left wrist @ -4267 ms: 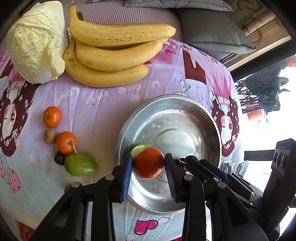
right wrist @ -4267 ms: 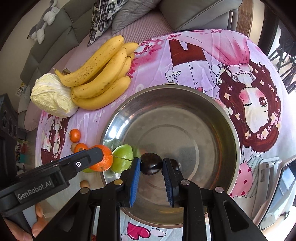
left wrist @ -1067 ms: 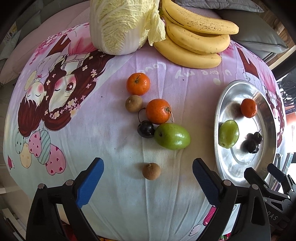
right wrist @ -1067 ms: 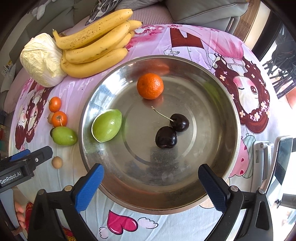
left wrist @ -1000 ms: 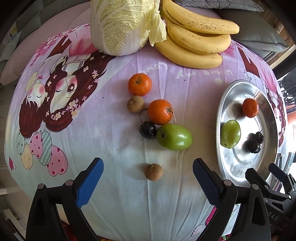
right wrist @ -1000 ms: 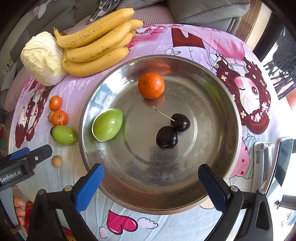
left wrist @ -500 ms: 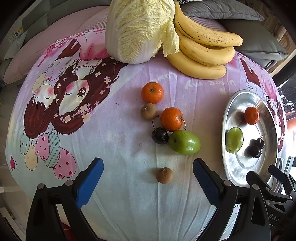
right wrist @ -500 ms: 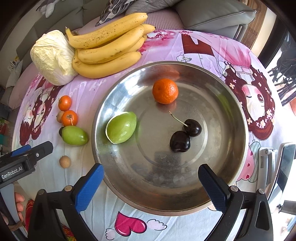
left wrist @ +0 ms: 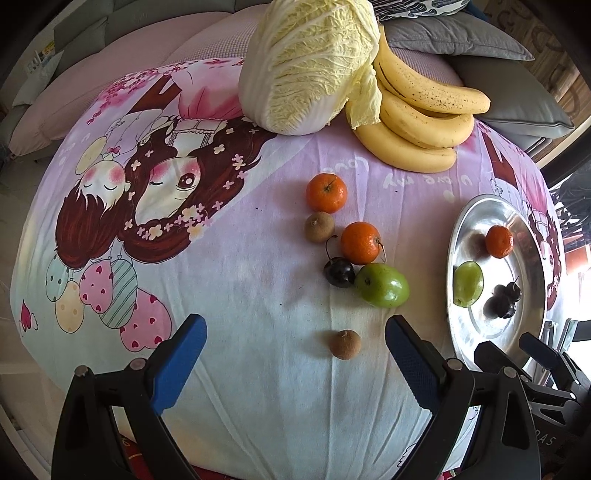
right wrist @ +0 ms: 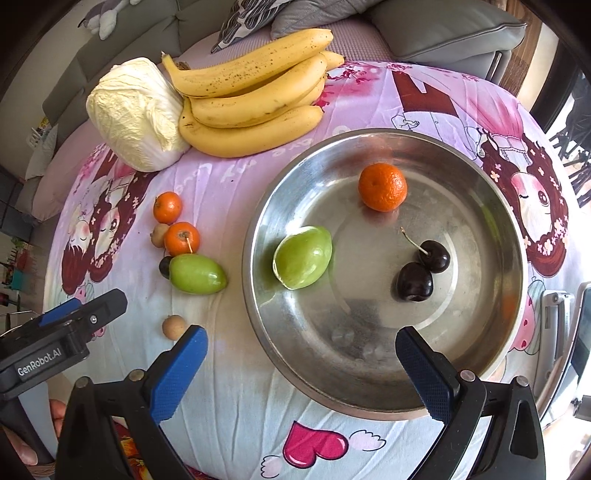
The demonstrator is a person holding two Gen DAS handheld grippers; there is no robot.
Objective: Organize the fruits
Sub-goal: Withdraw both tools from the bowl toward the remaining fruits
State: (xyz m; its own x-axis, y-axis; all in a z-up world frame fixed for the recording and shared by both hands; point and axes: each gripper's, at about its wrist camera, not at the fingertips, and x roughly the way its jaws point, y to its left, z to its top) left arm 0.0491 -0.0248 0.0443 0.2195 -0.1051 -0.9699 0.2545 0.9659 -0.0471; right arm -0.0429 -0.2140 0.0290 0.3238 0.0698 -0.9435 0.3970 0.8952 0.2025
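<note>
A steel bowl (right wrist: 491,206) holds an orange (right wrist: 382,186), a green fruit (right wrist: 303,256) and two dark cherries (right wrist: 423,269); it shows in the left wrist view (left wrist: 461,325) at the right. On the cloth left of it lie two oranges (left wrist: 326,192), a green fruit (left wrist: 382,285), a dark cherry (left wrist: 339,272) and two small brown fruits (left wrist: 344,343). My left gripper (left wrist: 293,350) is open and empty, just in front of the near brown fruit. My right gripper (right wrist: 301,363) is open and empty above the bowl's near rim.
A bunch of bananas (right wrist: 251,99) and a pale cabbage (right wrist: 135,114) lie at the back of the pink cartoon-print tablecloth (left wrist: 221,280). Grey sofa cushions (right wrist: 439,29) stand behind. A phone holder (right wrist: 554,325) is at the table's right edge.
Both grippers let go of their fruit into the bowl and opened wide. They drew back and shifted left; the loose fruits have drifted right in the left wrist view.
</note>
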